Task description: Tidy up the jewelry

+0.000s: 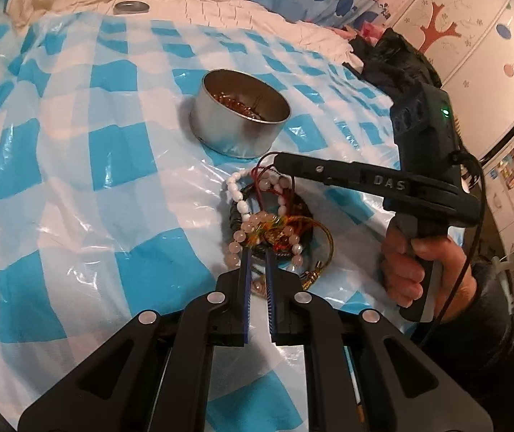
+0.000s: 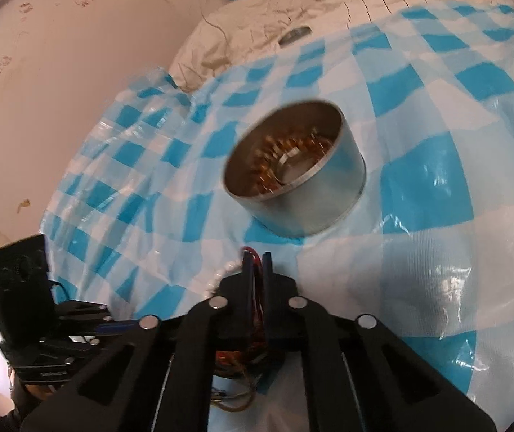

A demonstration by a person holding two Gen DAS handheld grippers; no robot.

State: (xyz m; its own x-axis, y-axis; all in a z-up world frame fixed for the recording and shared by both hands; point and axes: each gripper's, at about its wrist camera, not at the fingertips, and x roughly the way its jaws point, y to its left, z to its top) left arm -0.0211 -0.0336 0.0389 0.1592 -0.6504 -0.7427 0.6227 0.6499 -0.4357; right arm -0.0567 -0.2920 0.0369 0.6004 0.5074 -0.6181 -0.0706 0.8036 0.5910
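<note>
While the left gripper (image 1: 258, 252) rests at the near edge of the jewelry pile (image 1: 271, 223), its fingers stand slightly parted around a dark band, and whether they grip it cannot be told. Just beyond, the right gripper (image 1: 278, 160) has its fingers closed on a red cord (image 1: 262, 171) at the pile's far side. Farther back on the bed's checkered plastic sheet (image 1: 76, 144) stands the metal tin (image 1: 242, 115), already holding some amber beads. Judged progress: partial; most pieces remain outside the tin. Farthest, the tin's lid (image 1: 131, 7) lies on the quilt.
</note>
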